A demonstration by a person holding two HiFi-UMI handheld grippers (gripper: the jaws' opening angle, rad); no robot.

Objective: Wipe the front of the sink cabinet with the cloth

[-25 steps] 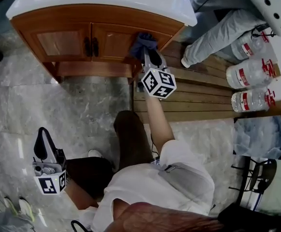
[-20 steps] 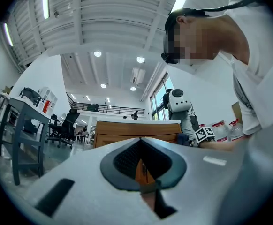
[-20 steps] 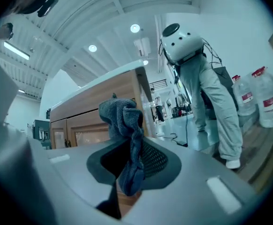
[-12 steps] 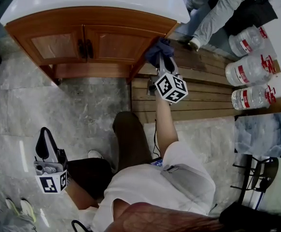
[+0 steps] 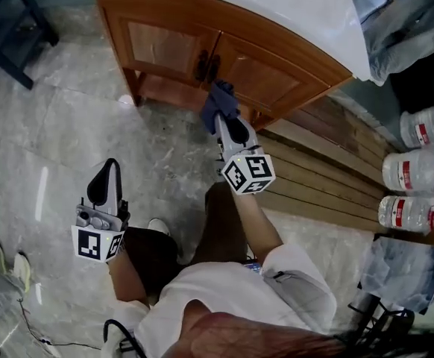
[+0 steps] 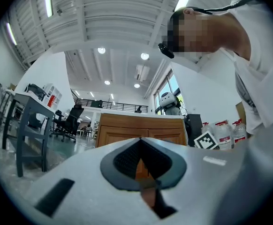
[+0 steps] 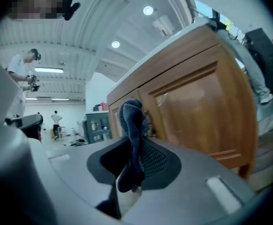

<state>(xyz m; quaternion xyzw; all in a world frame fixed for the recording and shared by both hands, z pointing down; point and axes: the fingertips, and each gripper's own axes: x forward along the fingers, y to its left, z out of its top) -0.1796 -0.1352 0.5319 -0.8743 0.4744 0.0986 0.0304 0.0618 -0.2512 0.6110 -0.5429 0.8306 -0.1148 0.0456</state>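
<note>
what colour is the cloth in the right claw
The cloth is dark blue-grey, seen best in the right gripper view.

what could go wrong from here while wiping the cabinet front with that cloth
1. The right gripper pinches the dark blue cloth by only a narrow, bunched fold. Dragging it across the brown wooden sink cabinet might pull it out of the jaws.
2. The cloth is close to the dark door handles where the two doors meet, so a sideways stroke could snag on them.
</note>
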